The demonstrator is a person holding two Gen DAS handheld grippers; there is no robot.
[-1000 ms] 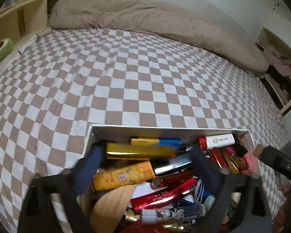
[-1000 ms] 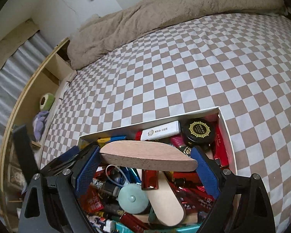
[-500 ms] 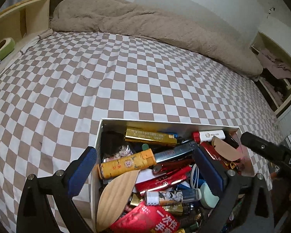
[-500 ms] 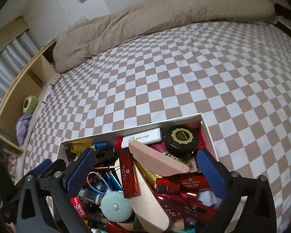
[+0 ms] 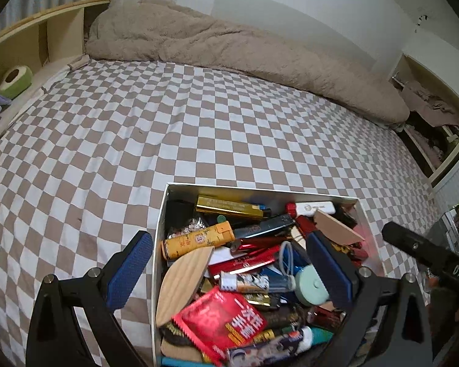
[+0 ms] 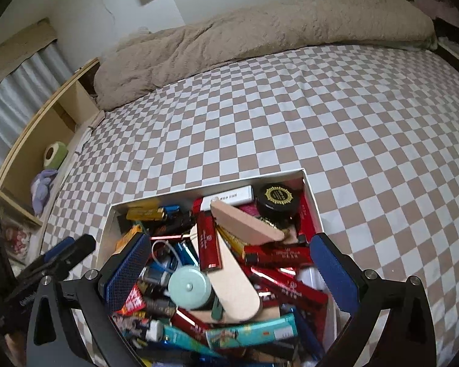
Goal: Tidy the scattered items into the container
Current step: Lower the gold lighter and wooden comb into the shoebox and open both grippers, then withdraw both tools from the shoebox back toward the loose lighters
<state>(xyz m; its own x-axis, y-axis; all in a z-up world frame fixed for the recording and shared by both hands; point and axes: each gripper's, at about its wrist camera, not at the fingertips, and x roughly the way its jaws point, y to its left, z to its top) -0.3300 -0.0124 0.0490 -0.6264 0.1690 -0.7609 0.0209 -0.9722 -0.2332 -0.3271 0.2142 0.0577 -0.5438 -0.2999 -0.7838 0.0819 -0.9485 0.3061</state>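
Note:
A white box (image 5: 180,187) full of small items sits on the checkered bed; it also shows in the right wrist view (image 6: 313,202). A pinkish wooden half-moon piece (image 6: 244,223) lies on top of the pile, near the box's right side (image 5: 336,226). A pale wooden leaf-shaped piece (image 5: 183,272) lies at the left. My left gripper (image 5: 229,269) is open and empty above the box. My right gripper (image 6: 229,270) is open and empty above the box.
The checkered sheet (image 5: 199,122) stretches beyond the box. A beige blanket (image 5: 229,49) lies along the far wall. A wooden shelf (image 6: 39,122) with a green roll and a purple toy stands at the left. The other gripper shows at the right edge (image 5: 428,253).
The right gripper let go of the pinkish wooden piece, which now lies in the box. Both grippers have pulled back and up from the box, jaws open.

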